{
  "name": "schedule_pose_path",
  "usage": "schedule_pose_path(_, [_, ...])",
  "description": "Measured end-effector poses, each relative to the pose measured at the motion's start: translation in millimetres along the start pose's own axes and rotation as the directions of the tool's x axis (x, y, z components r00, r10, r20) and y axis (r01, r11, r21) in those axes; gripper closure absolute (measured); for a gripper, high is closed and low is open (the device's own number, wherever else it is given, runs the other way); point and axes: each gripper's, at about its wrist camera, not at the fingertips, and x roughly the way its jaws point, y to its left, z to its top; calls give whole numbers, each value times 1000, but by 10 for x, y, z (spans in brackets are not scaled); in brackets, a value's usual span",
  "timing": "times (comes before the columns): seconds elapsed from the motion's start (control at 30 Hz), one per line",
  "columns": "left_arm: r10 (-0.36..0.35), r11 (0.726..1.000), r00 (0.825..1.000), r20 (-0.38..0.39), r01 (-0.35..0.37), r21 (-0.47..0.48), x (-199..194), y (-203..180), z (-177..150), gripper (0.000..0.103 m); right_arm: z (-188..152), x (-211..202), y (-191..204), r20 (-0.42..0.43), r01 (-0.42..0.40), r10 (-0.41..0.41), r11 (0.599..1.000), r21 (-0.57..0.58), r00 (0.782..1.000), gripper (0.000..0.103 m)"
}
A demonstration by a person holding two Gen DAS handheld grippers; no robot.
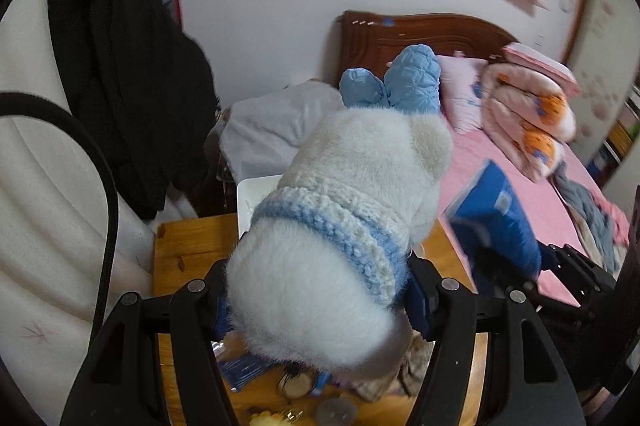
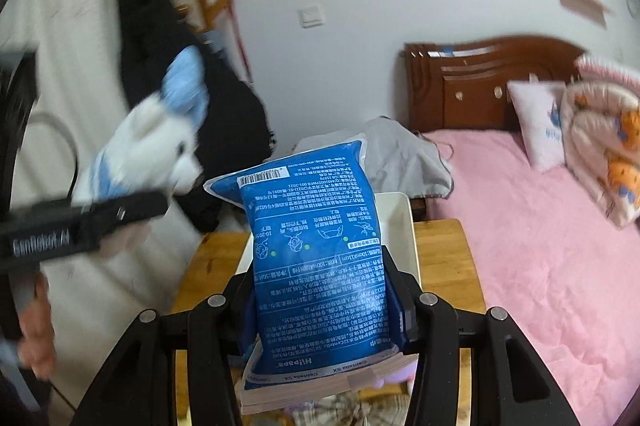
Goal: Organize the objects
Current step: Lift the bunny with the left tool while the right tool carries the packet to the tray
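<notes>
The left claw pinches a white plush toy by its lower body, one finger on each side; the toy stands up and away from the claw, its blue ears at the far end and a blue-and-white knitted band just past the fingers. The right claw pinches a blue wipes pack near its lower end, and the pack rises upright from between the fingers with its printed back toward the camera. Both things are held clear above the wooden surface. A white tray sits on the surface just beyond the right claw, behind the pack. Below the left claw lie small blurred items. A pink bed is to the right.
</notes>
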Motion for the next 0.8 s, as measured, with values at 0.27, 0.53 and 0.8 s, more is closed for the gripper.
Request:
schedule_pose_path(0.27, [43,991,990,-137,-60,-123,971,-9,63,34,170,979,-579,-129,-34,54,988,149,990,52])
schedule_pose_path(0.53, [66,973,962,-264,-121,-198,1656,-68,20,31,83,1696,-759,-241,-8,53,982,187,969,51])
schedule_pose_path(0.8, [-23,946,932,-361,-97,-311,2012,48,8,26,-30,2052,-821,-303,18,42,981,196,952,34])
